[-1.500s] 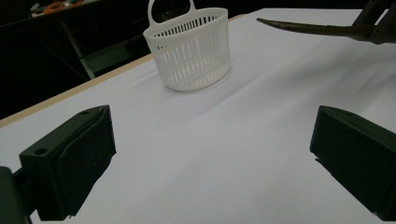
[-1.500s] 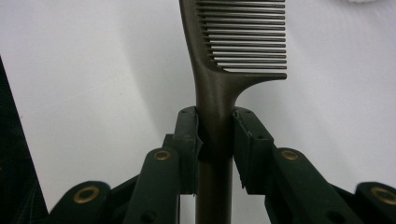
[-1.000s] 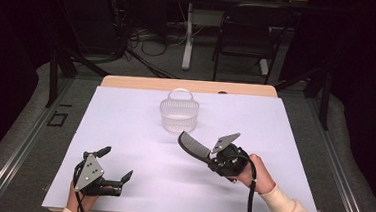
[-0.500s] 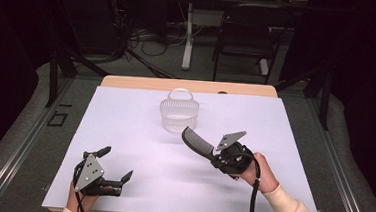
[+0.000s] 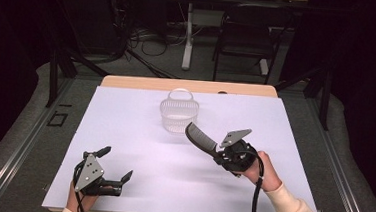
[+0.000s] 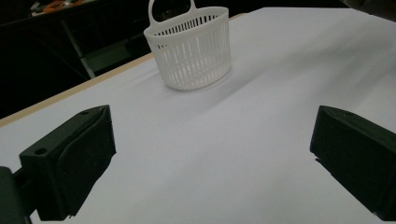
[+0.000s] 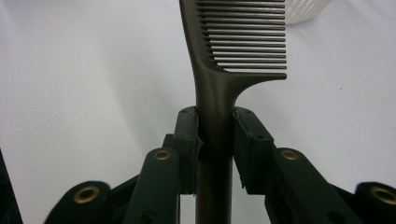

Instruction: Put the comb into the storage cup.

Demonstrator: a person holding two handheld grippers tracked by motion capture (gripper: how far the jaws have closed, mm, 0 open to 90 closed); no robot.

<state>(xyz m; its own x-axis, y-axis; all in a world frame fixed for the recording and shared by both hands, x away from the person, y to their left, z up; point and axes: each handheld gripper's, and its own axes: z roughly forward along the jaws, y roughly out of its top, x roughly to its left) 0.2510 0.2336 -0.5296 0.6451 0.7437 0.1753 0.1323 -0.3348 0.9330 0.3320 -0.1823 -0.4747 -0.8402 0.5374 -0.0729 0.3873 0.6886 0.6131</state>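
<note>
Now the right gripper [image 5: 218, 153] carries the dark comb [image 5: 200, 137] a little farther to the person's right and slightly nearer than in the picture a second ago, so its toothed end has drawn back from the white basket [image 5: 178, 116] rather than closing on it. That reads as a re-aiming or lifting phase of dropping the comb in the basket, not the drop itself. In the right gripper view the jaws are pinched tight on the comb's handle [image 7: 214, 140], one on each side, with the teeth rising straight beyond the tips and the basket [image 7: 304, 9] just past them. The left gripper [image 5: 116, 173] rests where it was, low over the white table cover [image 5: 124, 126], its jaws spread wide and empty, the basket [image 6: 189, 46] well ahead of them.
</note>
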